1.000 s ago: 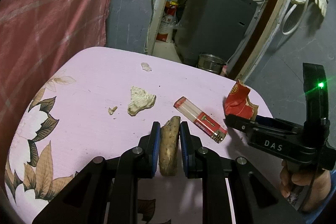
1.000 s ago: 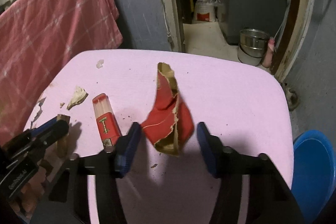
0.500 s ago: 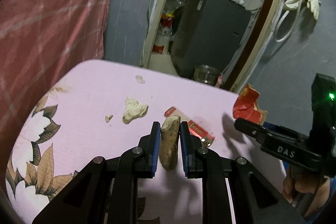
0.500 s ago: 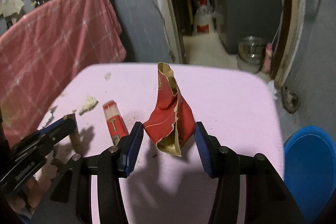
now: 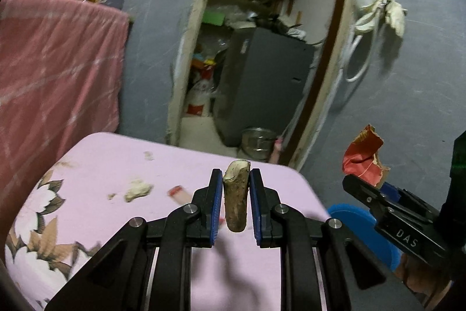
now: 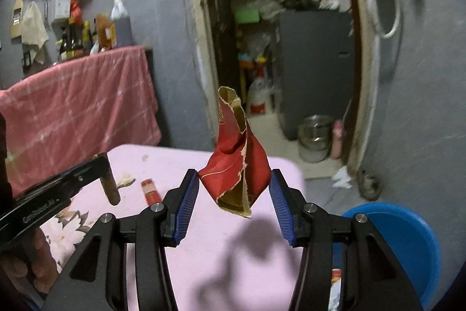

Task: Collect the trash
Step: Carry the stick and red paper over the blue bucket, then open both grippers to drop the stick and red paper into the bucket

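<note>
Left wrist view: the left gripper (image 5: 236, 203) is clamped on a short brown stick (image 5: 236, 198), both blue pads (image 5: 216, 204) pressing its sides. The stick stands roughly upright between the jaws, its pale cut end uppermost, held clear above the pink table (image 5: 116, 165). A firm side grip suits it: the piece looks rigid and unlikely to slip.

Right wrist view: the right gripper (image 6: 234, 201) holds a torn red paper wrapper (image 6: 237, 165). The jaws stand wider here because the crumpled wrapper is bulky; the pads meet its lower bulge on both sides while the torn top rises free above them. The wrapper hangs above the table's right part, casting a shadow on the cloth.

Still on the table, toward the left side and short of the far edge: a red and clear lighter (image 6: 151, 191), a pale crumpled scrap (image 5: 138, 190) and a smaller pale crumb (image 5: 148, 155) nearer the far edge. These are not yet collected.

A blue bin (image 6: 407, 241) sits on the floor just off the table's right edge, below the right gripper. Judged from this layout, both loads are being carried toward that bin, and the right load is the nearer one. The light wrapper may cling to a pad on release.
</note>
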`<state>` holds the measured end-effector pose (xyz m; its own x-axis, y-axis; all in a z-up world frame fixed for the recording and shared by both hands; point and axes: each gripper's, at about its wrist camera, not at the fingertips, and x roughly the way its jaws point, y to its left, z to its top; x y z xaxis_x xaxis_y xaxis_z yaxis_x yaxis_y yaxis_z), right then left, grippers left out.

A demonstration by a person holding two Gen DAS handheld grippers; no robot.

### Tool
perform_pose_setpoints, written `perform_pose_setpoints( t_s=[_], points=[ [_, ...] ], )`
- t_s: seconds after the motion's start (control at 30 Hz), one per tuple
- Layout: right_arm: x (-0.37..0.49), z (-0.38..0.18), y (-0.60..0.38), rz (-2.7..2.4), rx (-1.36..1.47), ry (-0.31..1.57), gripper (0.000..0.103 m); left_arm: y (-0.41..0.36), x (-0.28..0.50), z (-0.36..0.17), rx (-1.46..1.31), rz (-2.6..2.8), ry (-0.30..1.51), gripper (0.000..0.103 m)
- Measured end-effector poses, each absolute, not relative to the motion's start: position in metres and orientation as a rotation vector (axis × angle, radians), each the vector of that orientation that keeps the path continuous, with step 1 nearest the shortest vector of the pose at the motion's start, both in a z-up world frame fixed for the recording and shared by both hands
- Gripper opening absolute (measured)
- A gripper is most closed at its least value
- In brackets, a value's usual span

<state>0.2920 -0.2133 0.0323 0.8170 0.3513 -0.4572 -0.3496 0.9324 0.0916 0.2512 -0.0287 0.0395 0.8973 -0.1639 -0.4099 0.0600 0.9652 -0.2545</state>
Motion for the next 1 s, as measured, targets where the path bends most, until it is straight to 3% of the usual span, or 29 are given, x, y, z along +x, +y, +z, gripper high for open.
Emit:
perform_pose_setpoints(
  t_s=[0.47, 1.0],
  points=[
    [0.234, 0.058, -0.316, 0.119, 0.014, 0.303, 0.048, -0.142, 0.243, 0.063, -0.208, -0.289, 0.336, 0.015],
    [0.206, 0.037, -0.399, -0.045, 0.028, 0.284, 0.048, -0.247, 0.258, 0.045, -0.15, -0.402, 0.334, 0.015]
  ],
)
